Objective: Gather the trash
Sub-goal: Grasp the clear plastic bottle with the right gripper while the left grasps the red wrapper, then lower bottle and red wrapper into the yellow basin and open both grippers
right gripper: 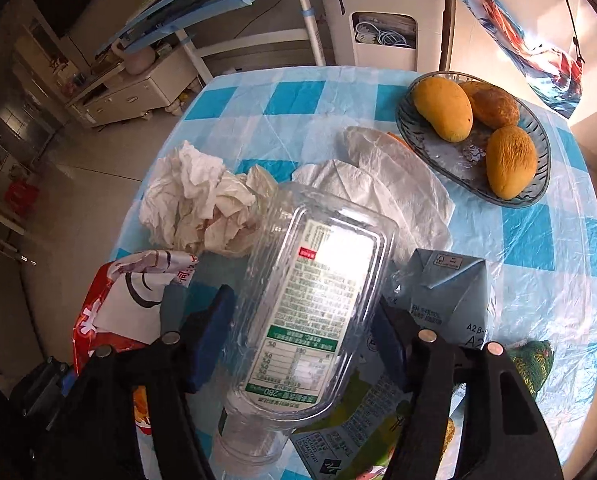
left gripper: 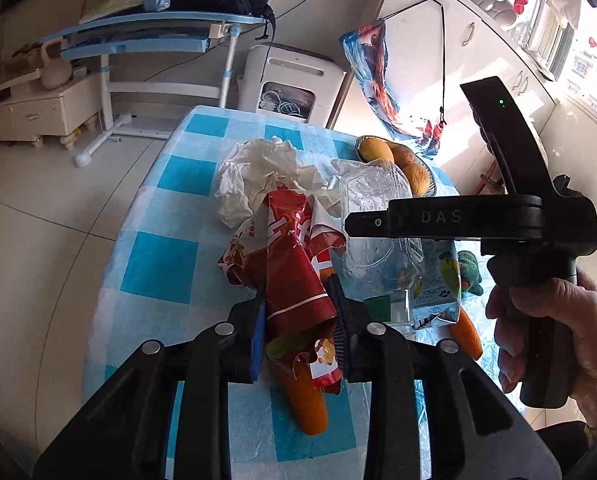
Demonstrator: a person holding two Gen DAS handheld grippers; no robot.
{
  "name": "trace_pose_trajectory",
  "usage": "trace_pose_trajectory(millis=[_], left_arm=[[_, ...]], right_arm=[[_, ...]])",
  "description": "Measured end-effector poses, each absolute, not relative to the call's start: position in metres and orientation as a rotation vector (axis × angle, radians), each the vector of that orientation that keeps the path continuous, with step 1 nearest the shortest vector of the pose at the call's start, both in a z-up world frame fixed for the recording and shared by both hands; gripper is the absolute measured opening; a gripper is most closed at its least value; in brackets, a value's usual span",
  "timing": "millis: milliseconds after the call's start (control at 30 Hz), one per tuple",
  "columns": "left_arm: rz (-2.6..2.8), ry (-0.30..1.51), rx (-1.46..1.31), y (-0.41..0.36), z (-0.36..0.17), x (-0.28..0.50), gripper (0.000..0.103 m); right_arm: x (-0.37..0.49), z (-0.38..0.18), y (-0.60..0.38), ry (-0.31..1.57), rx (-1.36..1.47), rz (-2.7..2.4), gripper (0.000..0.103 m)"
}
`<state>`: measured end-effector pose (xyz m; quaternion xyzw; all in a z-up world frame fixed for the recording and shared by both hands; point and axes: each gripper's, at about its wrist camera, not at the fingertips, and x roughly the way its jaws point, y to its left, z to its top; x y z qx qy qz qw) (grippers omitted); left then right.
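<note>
My left gripper (left gripper: 298, 312) is shut on a red snack wrapper (left gripper: 294, 256) and holds it above the table. The wrapper also shows in the right wrist view (right gripper: 110, 312). My right gripper (right gripper: 302, 332) is shut on a clear plastic bottle (right gripper: 310, 292), its neck toward the camera. In the left wrist view the bottle (left gripper: 378, 240) hangs under the right gripper's body (left gripper: 458, 216). Crumpled white tissues (right gripper: 194, 204) and a flat white napkin (right gripper: 394, 184) lie on the blue checked tablecloth (right gripper: 290, 100). A grey-blue carton (right gripper: 446, 292) lies right of the bottle.
A glass dish (right gripper: 534, 184) with three mangoes (right gripper: 442, 108) stands at the back right. Two carrots (left gripper: 306, 396) and a green vegetable (left gripper: 470, 272) lie on the table. A white appliance (left gripper: 294, 80) and a blue desk (left gripper: 146, 32) stand beyond the table.
</note>
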<state>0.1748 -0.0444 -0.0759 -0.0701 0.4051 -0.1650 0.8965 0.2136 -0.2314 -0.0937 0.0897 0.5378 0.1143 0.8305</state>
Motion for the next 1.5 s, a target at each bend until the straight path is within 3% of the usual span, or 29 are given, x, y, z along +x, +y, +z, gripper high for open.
trace_pose_trajectory(millis=[133, 533, 700, 900, 1000, 1133, 1333, 1433, 1500], left_arm=[[-0.365, 0.785, -0.162, -0.035, -0.057, 0.16, 0.026], [-0.393, 0.654, -0.127, -0.008, -0.006, 0.069, 0.025], [-0.381, 0.675, -0.108, 0.005, -0.01, 0.019, 0.026], [-0.406, 0.758, -0.057, -0.001, -0.033, -0.046, 0.026], [-0.425, 0.822, -0.045, -0.008, -0.051, -0.078, 0.026], [-0.446, 0.955, -0.035, -0.02, -0.085, -0.118, 0.026], [-0.485, 1.239, 0.073, -0.057, -0.15, -0.143, 0.026], [-0.445, 1.285, 0.151, -0.069, -0.168, -0.14, 0.028], [-0.421, 1.275, 0.151, -0.07, -0.167, -0.14, 0.041]], right_arm=[[0.193, -0.069, -0.247, 1.041, 0.256, 0.26, 0.055], [0.036, -0.009, -0.239, 0.827, 0.287, 0.42, 0.054], [-0.05, -0.039, -0.205, 0.859, 0.189, 0.465, 0.055], [-0.1, -0.13, -0.183, 1.066, 0.155, 0.472, 0.055], [-0.102, -0.154, -0.181, 1.156, 0.139, 0.438, 0.067], [-0.102, -0.126, -0.207, 1.044, 0.187, 0.336, 0.081], [-0.122, -0.088, -0.251, 0.847, 0.353, 0.27, 0.088], [-0.126, -0.089, -0.265, 0.822, 0.435, 0.258, 0.088], [-0.131, -0.084, -0.27, 0.789, 0.479, 0.259, 0.088]])
